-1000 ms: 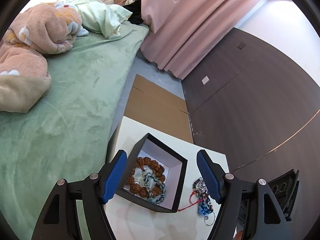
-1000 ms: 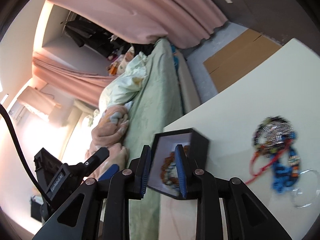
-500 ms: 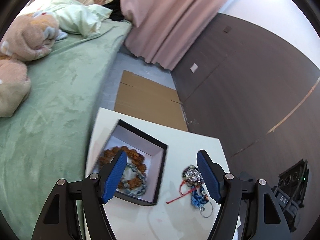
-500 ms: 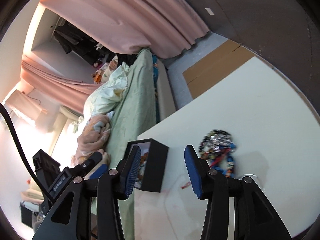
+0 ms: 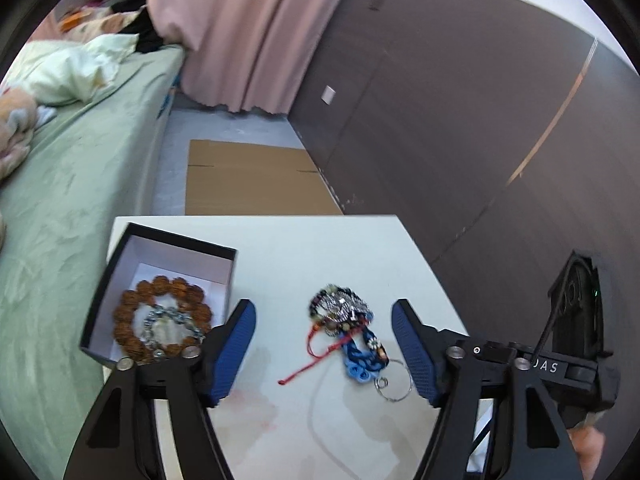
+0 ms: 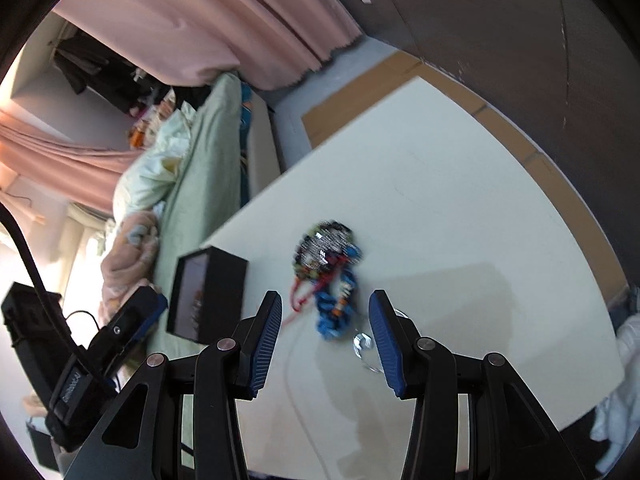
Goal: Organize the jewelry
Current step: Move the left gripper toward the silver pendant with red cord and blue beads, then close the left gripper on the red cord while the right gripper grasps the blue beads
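Left gripper [image 5: 323,350] over the white table [image 5: 320,248], fingers wide with nothing between the pads; jaws just narrowed a bit. In its view the jewelry pile [image 5: 346,332] (beaded bracelets, red cord, blue braid, key ring) lies on the table in the gap between the fingertips, not touched. Black box [image 5: 160,292] sits at 9 o'clock from the pile, at the table edge by the bed [image 5: 72,184]; brown bead bracelet [image 5: 160,316] and a grey one lie inside it. Right gripper [image 6: 324,334]: fingers moderately open, empty, having opened earlier in the last second; pile at 12 o'clock just beyond the tips, box at 10 o'clock. Right view motion-blurred.
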Demonstrator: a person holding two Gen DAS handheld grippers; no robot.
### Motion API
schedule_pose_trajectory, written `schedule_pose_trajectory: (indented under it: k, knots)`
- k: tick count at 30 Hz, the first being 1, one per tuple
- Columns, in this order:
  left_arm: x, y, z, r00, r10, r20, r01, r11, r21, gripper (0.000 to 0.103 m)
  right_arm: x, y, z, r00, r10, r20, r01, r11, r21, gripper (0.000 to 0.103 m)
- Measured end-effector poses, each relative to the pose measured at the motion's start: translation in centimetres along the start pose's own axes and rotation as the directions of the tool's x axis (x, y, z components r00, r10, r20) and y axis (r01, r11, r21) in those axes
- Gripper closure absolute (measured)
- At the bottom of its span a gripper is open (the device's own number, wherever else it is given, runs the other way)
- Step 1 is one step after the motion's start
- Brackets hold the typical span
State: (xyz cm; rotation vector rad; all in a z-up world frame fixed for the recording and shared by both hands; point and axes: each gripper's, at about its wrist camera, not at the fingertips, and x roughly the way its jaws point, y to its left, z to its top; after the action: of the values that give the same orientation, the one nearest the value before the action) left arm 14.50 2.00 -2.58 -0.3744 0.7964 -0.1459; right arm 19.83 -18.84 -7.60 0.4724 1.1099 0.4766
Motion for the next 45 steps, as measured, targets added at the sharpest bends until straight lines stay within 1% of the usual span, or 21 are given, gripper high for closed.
schedule_pose_trajectory:
  k: [2, 4, 7, 10, 12, 17, 19, 24, 26, 29, 30, 31, 32, 33, 35, 37, 40, 45]
  knots:
    - [0.7, -0.7, -0.3, 1.0, 0.009, -0.022, -0.008, 0.999, 0.035, 0.041, 0.2, -0.6, -0.1, 1.0, -0.004, -0.029, 0.004, 1.0, 0.005, 0.056]
    - [1.6, -1.4, -0.7, 0.999, 0.015, -0.049, -0.012, 0.998, 0.067, 0.05, 0.2, -1.1, -0.2, 0.999, -0.001, -0.048, 0.002, 1.0, 0.009, 0.056]
    - [2.9, -2.4, -1.5, 0.996, 0.032, -0.087, -0.022, 0.994, 0.107, 0.058, 0.0, -2.0, -0.2, 0.998, 0.007, -0.06, -0.005, 1.0, 0.03, 0.056]
    - [4.3, -3.0, -2.1, 0.992, 0.056, -0.115, -0.04, 0.989, 0.14, 0.064, -0.4, -3.2, -0.2, 0.998, 0.02, -0.061, -0.015, 0.997, 0.074, 0.056]
    - [5.2, -3.4, -2.6, 0.989, 0.074, -0.13, -0.053, 0.986, 0.158, 0.067, -0.8, -3.8, -0.1, 0.998, 0.023, -0.057, -0.018, 0.995, 0.095, 0.056]
    - [7.5, -4.2, -3.7, 0.98, 0.113, -0.161, -0.078, 0.975, 0.209, 0.067, -1.4, -4.4, 0.1, 0.998, 0.037, -0.051, -0.032, 0.994, 0.107, 0.056]
    - [8.4, -4.3, -4.1, 0.976, 0.146, -0.164, -0.105, 0.966, 0.236, 0.067, -1.5, -4.5, 0.1, 0.998, 0.042, -0.054, -0.036, 0.993, 0.109, 0.056]
    - [10.3, -3.9, -4.6, 0.962, 0.208, -0.179, -0.157, 0.952, 0.262, 0.067, -1.7, -4.6, 0.1, 0.997, 0.051, -0.059, -0.045, 0.993, 0.112, 0.056]
    - [10.9, -3.9, -4.7, 0.959, 0.219, -0.181, -0.167, 0.949, 0.266, 0.067, -1.8, -4.7, 0.1, 0.997, 0.053, -0.057, -0.046, 0.993, 0.113, 0.056]
    - [11.1, -3.7, -4.6, 0.962, 0.212, -0.17, -0.164, 0.952, 0.26, 0.07, -1.8, -4.9, 0.2, 0.997, 0.054, -0.056, -0.047, 0.992, 0.121, 0.056]
    - [11.1, -3.6, -4.6, 0.964, 0.2, -0.173, -0.153, 0.955, 0.254, 0.076, -1.9, -4.9, 0.3, 0.997, 0.054, -0.056, -0.046, 0.991, 0.123, 0.056]
    - [11.2, -3.5, -4.7, 0.967, 0.179, -0.179, -0.133, 0.962, 0.24, 0.085, -1.8, -5.0, 0.3, 0.997, 0.053, -0.055, -0.046, 0.991, 0.125, 0.056]
    - [11.3, -3.4, -4.6, 0.969, 0.159, -0.187, -0.116, 0.967, 0.226, 0.09, -1.8, -5.0, 0.3, 0.997, 0.052, -0.055, -0.044, 0.991, 0.126, 0.056]
    - [11.3, -3.3, -4.6, 0.969, 0.149, -0.196, -0.106, 0.971, 0.214, 0.097, -1.7, -5.0, 0.3, 0.997, 0.051, -0.056, -0.044, 0.991, 0.126, 0.056]
    - [11.3, -3.4, -4.6, 0.968, 0.149, -0.202, -0.106, 0.973, 0.206, 0.097, -1.4, -4.9, 0.2, 0.996, 0.056, -0.063, -0.048, 0.991, 0.126, 0.056]
    - [10.8, -3.5, -4.5, 0.973, 0.124, -0.197, -0.087, 0.978, 0.19, 0.097, -0.9, -4.8, 0.1, 0.995, 0.07, -0.074, -0.06, 0.99, 0.129, 0.056]
    - [9.3, -4.2, -4.1, 0.983, 0.08, -0.164, -0.047, 0.98, 0.193, 0.098, -0.3, -4.3, 0.1, 0.993, 0.084, -0.085, -0.073, 0.989, 0.127, 0.056]
    - [6.8, -4.7, -3.2, 0.993, 0.022, -0.114, -0.002, 0.985, 0.173, 0.098, 0.9, -3.6, -0.1, 0.991, 0.087, -0.1, -0.075, 0.99, 0.117, 0.057]
